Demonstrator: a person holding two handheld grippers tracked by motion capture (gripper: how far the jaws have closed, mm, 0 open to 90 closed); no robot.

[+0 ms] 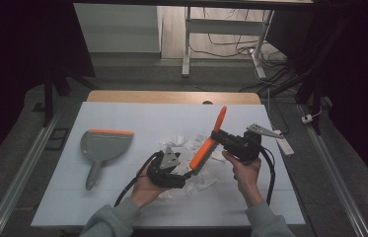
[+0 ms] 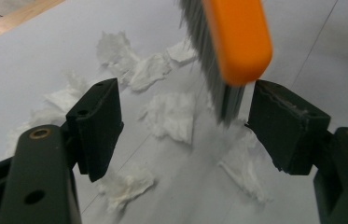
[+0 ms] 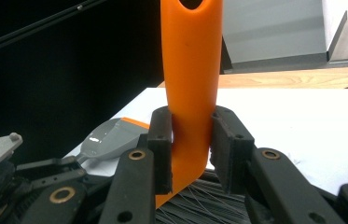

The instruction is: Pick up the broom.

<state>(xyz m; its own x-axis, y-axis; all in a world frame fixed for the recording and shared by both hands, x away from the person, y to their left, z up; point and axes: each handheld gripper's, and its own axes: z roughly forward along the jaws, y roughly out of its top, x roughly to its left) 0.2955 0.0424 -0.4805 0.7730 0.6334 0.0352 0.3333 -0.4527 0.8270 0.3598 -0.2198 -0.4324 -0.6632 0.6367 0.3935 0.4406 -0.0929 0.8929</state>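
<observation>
Orange brush [image 1: 206, 143] | handle up-right, bristles down-left | right claw [image 1: 219, 138] clamped

Grey sleeves; each black hand-held gripper [image 1: 219, 137] has brass-ringed screws, a grey three-cornered plate, black cable.

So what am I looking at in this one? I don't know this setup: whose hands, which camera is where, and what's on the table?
A person holds a hand-held gripper in each hand. The high view looks down on the white table; the other two cameras ride on the grippers and look along their jaws. The right gripper is shut on the orange brush. The left gripper is open, with the brush's bristles hanging between its jaws. Crumpled paper scraps lie under the brush, and a grey dustpan lies to the left.
</observation>
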